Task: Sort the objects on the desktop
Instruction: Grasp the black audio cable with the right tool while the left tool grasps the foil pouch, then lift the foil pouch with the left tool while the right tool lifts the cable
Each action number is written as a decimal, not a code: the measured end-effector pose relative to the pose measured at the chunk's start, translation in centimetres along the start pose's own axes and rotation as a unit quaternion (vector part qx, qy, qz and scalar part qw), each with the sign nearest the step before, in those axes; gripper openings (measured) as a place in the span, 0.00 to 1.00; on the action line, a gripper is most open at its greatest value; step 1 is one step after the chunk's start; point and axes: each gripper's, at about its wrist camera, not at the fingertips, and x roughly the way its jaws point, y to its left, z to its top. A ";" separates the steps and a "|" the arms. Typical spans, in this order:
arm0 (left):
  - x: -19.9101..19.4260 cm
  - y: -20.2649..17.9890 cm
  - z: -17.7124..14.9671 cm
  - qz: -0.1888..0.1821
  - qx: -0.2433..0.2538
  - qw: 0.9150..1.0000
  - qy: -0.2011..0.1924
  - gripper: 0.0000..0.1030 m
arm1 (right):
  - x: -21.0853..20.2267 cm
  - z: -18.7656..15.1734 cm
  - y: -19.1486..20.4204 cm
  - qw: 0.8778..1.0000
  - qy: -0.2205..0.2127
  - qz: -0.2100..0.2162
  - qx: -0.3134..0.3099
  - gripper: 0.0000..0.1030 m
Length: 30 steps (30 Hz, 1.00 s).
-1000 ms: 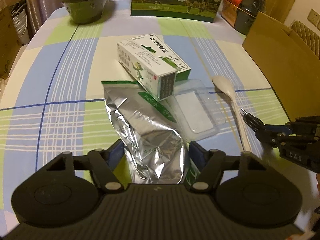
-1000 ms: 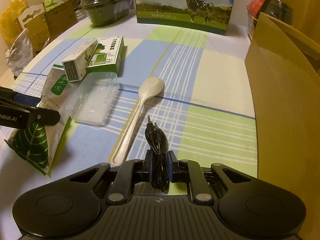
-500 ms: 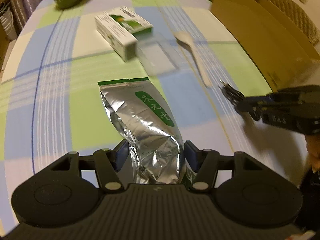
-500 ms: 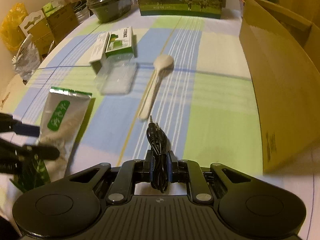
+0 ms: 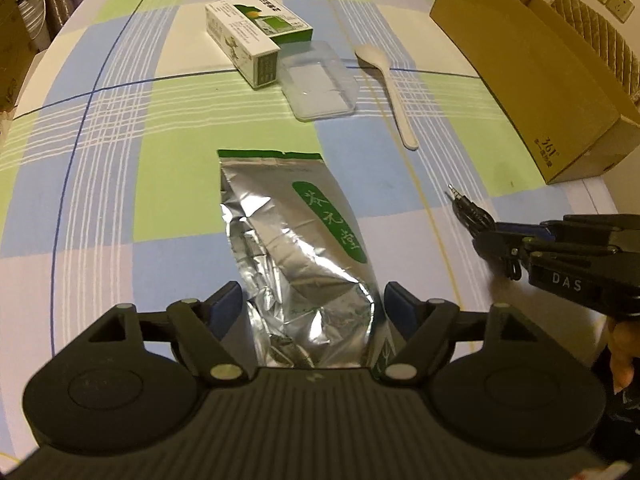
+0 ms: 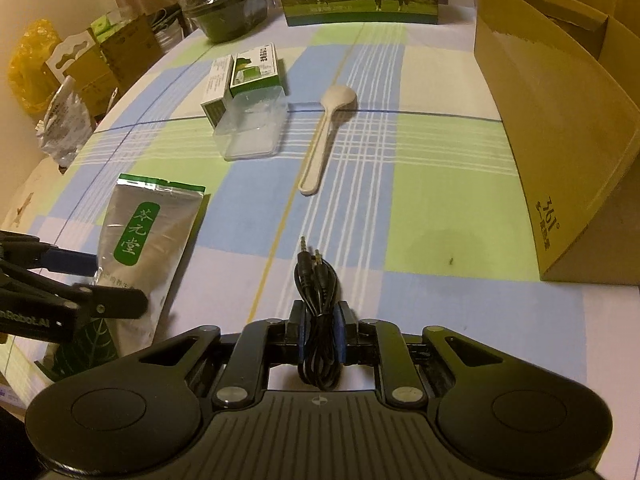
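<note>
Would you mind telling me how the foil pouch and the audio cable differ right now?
The foil pouch is silver, flat and crinkled; the audio cable is black, thin and bundled. The left gripper grips the pouch; the right gripper pinches the cable. Both are held, not yet sorted.

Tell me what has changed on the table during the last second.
The left hand-held gripper pulled the foil pouch back from the medicine box and clear tray. The right hand-held gripper also drew back, holding the black cable. Spoon, box and tray stayed.
</note>
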 end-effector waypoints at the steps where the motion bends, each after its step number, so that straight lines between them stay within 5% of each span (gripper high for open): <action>1: 0.1 -0.2 0.0 0.004 0.003 1.000 0.002 0.73 | 0.0 0.0 0.0 1.000 -0.001 -0.001 -0.003 0.16; 7: 0.9 -0.7 -0.3 0.014 0.019 1.000 0.009 0.73 | 0.1 -0.2 0.6 0.999 -0.005 -0.011 -0.030 0.40; 17: 0.4 -0.9 0.0 0.012 0.033 0.999 -0.008 0.52 | 0.3 -0.7 1.2 0.998 -0.006 -0.025 -0.061 0.41; 26: 0.7 -0.4 -0.1 0.007 0.024 1.000 0.000 0.64 | 0.3 -0.8 1.8 0.996 -0.004 -0.038 -0.078 0.39; 30: 1.0 -0.8 -0.2 0.011 0.035 0.999 0.003 0.68 | 0.4 -0.8 1.9 0.996 -0.007 -0.041 -0.079 0.29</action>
